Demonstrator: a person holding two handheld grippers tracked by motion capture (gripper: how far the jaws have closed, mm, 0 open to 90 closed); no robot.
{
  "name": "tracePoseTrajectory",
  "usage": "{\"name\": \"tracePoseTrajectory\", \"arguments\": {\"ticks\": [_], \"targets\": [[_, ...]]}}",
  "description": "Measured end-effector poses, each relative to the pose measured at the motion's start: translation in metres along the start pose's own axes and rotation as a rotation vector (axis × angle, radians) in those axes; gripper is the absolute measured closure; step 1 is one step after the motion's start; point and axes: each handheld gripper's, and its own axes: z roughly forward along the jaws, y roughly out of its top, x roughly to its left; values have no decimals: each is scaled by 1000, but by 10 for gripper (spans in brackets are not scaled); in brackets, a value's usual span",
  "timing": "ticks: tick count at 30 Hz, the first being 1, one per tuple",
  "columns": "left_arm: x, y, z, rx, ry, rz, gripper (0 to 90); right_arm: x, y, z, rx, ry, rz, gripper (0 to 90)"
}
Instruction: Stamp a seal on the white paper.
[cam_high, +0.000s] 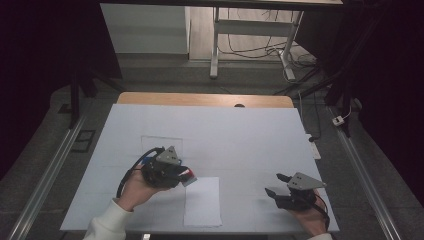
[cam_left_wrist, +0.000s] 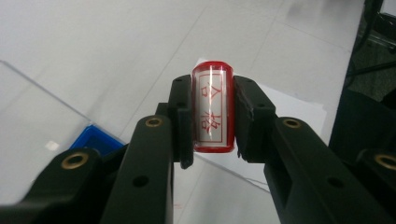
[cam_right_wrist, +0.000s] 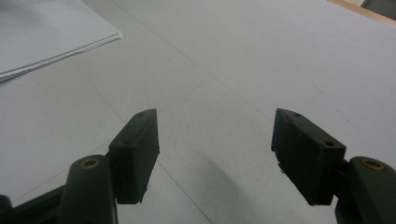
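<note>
A white surface (cam_high: 240, 135) carries a sheet of paper (cam_high: 202, 202); a clear plate (cam_left_wrist: 28, 121) lies nearby, seemingly over something blue (cam_left_wrist: 95, 140).

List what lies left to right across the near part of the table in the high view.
Left gripper shut on a red stamp → white paper sheets → right gripper, fingers open and holding nothing.

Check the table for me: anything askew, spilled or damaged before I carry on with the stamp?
Nothing stands out. The left gripper is shut squarely on the red stamp, the paper sheets lie flat and neatly stacked on the table, and the right gripper rests open with nothing between its jaws.
</note>
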Motion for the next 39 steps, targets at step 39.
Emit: {"name": "tracePoseTrajectory", "arguments": {"ticks": [39], "targets": [[-24,9,53,144,-63,61,702,0,0,1,-1,-1,8,317]]}}
